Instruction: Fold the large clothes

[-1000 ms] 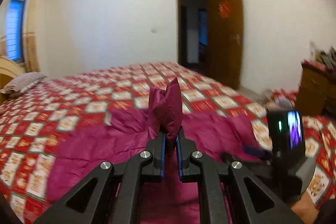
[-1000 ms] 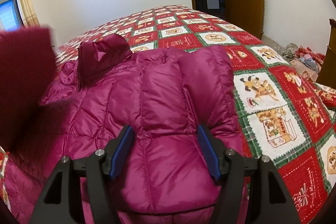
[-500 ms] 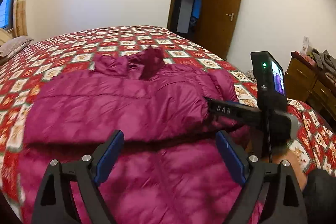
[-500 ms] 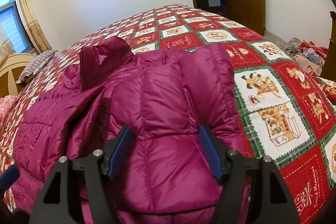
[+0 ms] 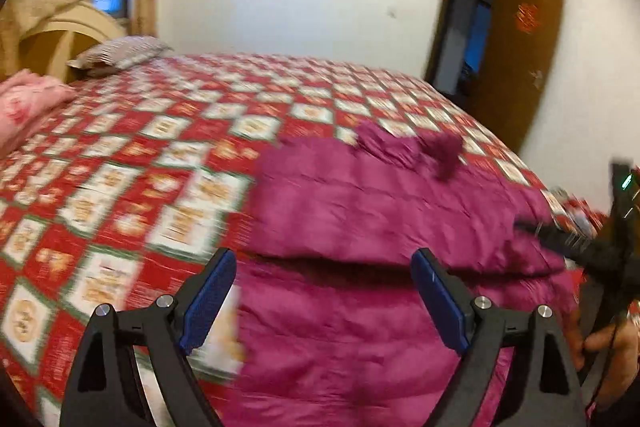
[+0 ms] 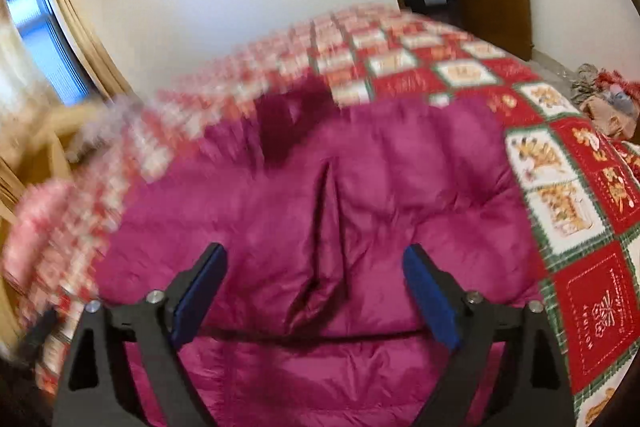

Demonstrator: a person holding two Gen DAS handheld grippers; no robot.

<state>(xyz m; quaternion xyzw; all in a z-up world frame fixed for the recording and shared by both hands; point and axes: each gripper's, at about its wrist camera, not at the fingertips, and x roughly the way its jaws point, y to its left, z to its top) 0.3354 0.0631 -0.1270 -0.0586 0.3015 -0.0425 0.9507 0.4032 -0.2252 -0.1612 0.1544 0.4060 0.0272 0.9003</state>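
A large magenta quilted down jacket (image 5: 380,211) lies on the bed, both sleeves folded in across its body; it also fills the right wrist view (image 6: 320,211). Its collar (image 5: 436,151) points to the far side. My left gripper (image 5: 324,299) is open and empty above the jacket's left lower part. My right gripper (image 6: 314,295) is open and empty above the middle of the jacket, where the two sleeves meet. The right gripper's body also shows at the right edge of the left wrist view (image 5: 600,251). Both views are blurred by motion.
The bed has a red, white and green patterned quilt (image 5: 132,163). A striped pillow (image 5: 120,55) and a pink bundle (image 5: 28,103) lie by the headboard. An open wooden door (image 5: 516,59) stands at the back right. Clutter (image 6: 604,103) lies on the floor.
My left gripper opened and let go of the sleeve, which now lies folded across the jacket. Both grippers have pulled back and swung left over the lower jacket.
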